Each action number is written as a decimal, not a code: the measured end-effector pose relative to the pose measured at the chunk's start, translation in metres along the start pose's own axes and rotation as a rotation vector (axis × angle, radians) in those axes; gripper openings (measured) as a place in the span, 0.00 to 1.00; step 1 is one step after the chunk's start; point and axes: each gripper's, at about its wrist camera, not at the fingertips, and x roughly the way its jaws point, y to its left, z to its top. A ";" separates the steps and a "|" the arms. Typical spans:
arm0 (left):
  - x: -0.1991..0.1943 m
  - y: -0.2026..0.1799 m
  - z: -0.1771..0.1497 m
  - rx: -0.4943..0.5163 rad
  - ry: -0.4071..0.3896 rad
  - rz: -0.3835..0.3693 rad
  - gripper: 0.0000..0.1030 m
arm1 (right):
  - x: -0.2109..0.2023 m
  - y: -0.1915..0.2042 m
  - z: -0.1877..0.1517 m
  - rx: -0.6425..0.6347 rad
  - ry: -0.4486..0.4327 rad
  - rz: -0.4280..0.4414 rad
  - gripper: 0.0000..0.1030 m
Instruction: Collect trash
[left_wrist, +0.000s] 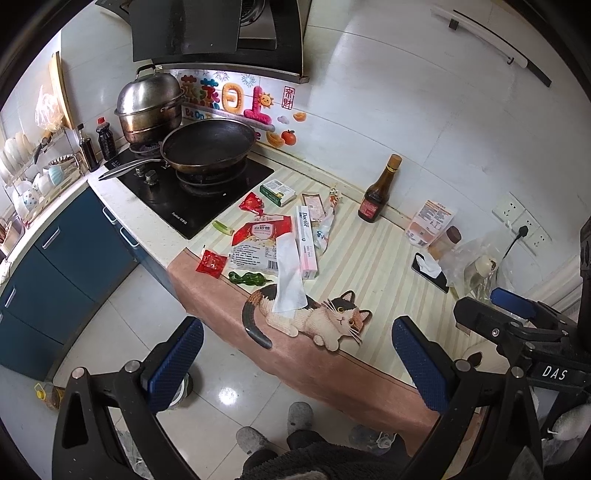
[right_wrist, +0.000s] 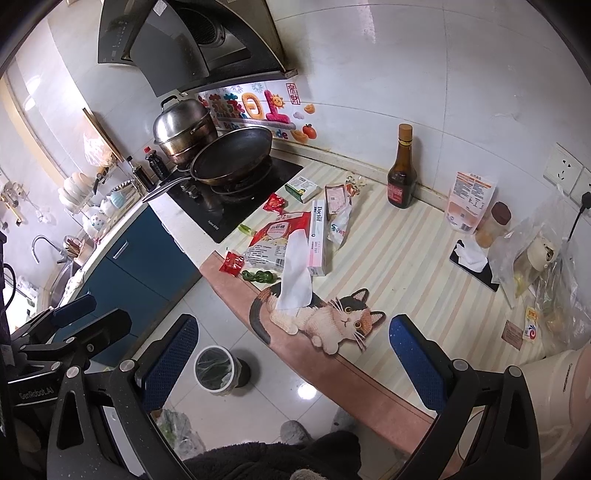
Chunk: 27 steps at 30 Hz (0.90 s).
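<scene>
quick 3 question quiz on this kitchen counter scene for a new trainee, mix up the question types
1. True or false: the left claw is shut on a wrapper.
2. The white tissue lies partly over which: A) the dark sauce bottle B) the pink Doctor box C) the frying pan?
3. Where is the trash bin?

Key:
1. False; both the left claw and the right claw are open and hold nothing.
2. B
3. On the floor, below the counter's front edge.
</scene>
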 end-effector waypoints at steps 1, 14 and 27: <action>0.000 0.000 0.000 0.001 0.000 -0.002 1.00 | 0.000 0.000 0.001 0.000 0.000 0.002 1.00; 0.001 -0.005 0.002 0.000 -0.003 -0.009 1.00 | -0.005 -0.004 -0.001 0.011 -0.005 0.005 1.00; 0.001 -0.007 0.002 0.001 -0.005 -0.007 1.00 | -0.007 -0.004 -0.001 0.010 -0.004 0.006 1.00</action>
